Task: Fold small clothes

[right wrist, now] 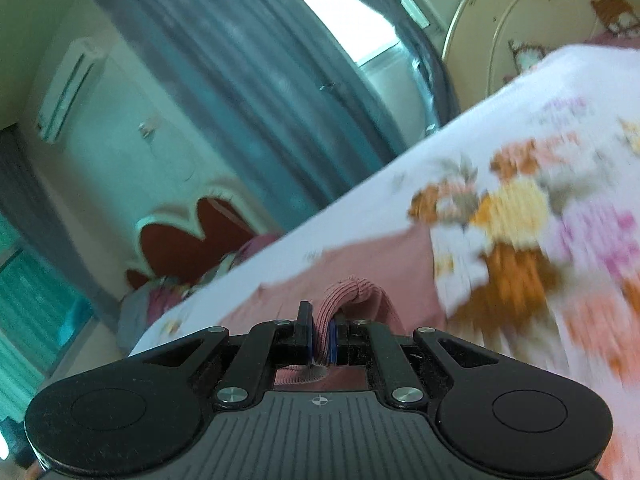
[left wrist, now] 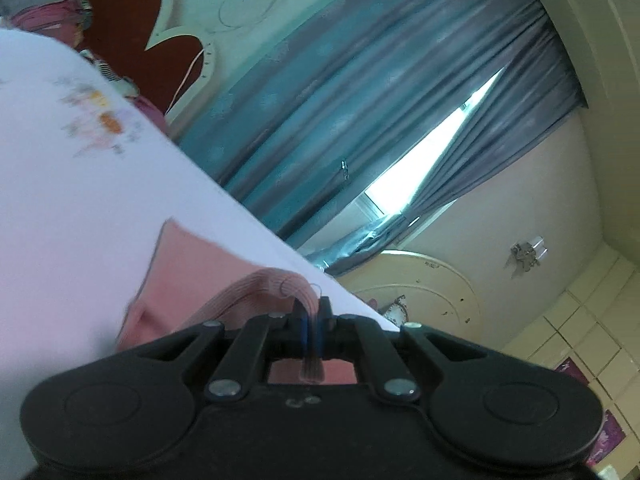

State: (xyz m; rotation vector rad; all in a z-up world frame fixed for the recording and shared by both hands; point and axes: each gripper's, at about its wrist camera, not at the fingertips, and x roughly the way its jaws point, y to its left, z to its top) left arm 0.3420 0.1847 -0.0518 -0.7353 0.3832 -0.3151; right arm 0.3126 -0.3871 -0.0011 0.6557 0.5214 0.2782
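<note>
both jaws clamp pink garment (left wrist: 224,276) over floral bedsheet (right wrist: 520,208), blue curtains (left wrist: 360,112) behind.

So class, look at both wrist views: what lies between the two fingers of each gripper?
Ribbed pink fabric of the pink garment: the right gripper pinches it in its view, the left gripper likewise in its own.

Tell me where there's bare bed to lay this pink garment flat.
Left wrist view: the plain white sheet between the faint floral print and the pink garment is bare. Right wrist view: the sheet ahead is bare past the garment's far edge. It is crowded at the headboard, where clothes are piled. Both the left gripper and right gripper pinch ribbed hem.
</note>
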